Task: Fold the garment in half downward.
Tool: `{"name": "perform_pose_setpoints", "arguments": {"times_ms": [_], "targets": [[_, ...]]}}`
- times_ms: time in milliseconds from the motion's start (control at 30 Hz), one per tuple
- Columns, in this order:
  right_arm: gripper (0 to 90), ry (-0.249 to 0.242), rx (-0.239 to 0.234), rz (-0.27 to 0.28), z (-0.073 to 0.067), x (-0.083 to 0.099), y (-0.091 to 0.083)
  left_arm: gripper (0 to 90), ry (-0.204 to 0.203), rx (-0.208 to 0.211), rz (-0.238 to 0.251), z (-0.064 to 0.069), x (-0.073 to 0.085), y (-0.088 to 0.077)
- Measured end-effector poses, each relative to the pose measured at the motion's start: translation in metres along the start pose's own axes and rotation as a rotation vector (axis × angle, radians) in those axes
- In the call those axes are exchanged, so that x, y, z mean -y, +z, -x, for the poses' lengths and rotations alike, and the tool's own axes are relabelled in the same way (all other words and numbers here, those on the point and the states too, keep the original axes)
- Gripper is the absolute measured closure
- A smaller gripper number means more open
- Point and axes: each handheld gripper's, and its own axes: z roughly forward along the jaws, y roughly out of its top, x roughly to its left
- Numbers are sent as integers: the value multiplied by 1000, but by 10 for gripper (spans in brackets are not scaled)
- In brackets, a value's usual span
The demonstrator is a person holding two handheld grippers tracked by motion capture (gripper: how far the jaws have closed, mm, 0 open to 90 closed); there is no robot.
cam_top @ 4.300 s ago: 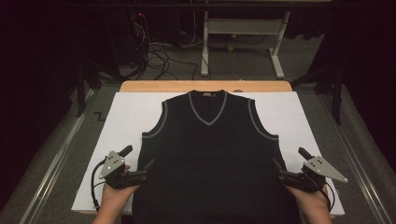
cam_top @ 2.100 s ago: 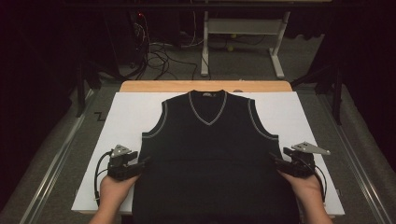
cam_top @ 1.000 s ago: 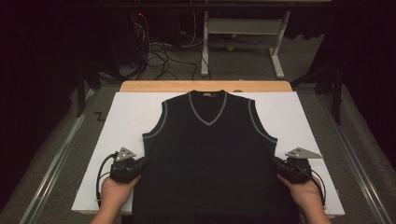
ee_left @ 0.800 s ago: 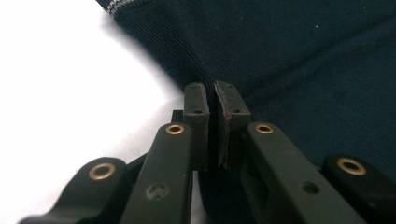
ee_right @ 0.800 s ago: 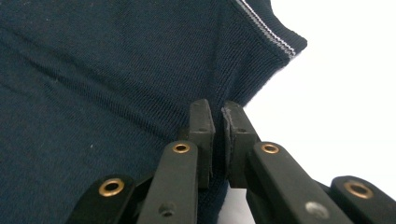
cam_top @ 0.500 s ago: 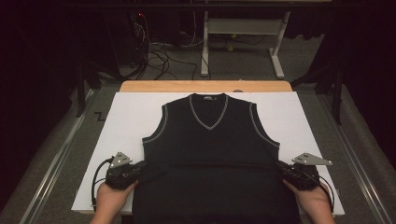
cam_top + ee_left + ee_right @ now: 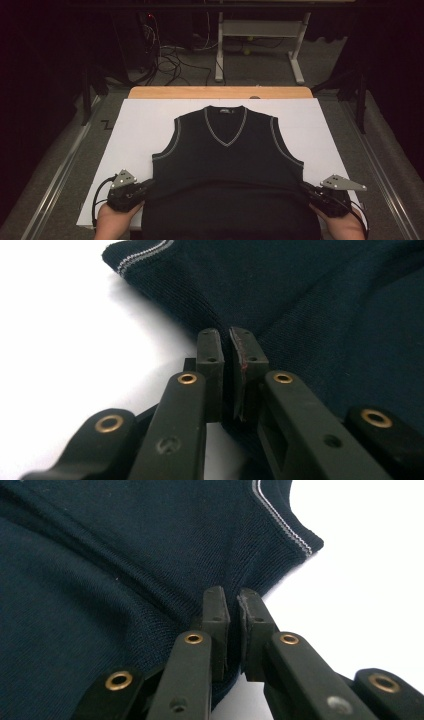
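A dark sleeveless V-neck vest [image 7: 227,165] with pale striped trim lies flat on a white sheet [image 7: 140,130] over the table. A small label sits inside the vest's collar, too small to read. At the vest's left side seam the left gripper [image 7: 227,347] has its jaws nearly together, pinching the knit edge. At the vest's right side seam the right gripper [image 7: 232,605] is likewise clamped on the fabric edge. A fold ridge crosses the vest between them
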Motion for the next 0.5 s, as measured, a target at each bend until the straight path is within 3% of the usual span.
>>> {"name": "perform_pose_setpoints", "arguments": {"times_ms": [500], "targets": [[841, -2, -20, 4, -7, 14, -17, 804, 28, 27, -32, 11, 11, -7]]}}
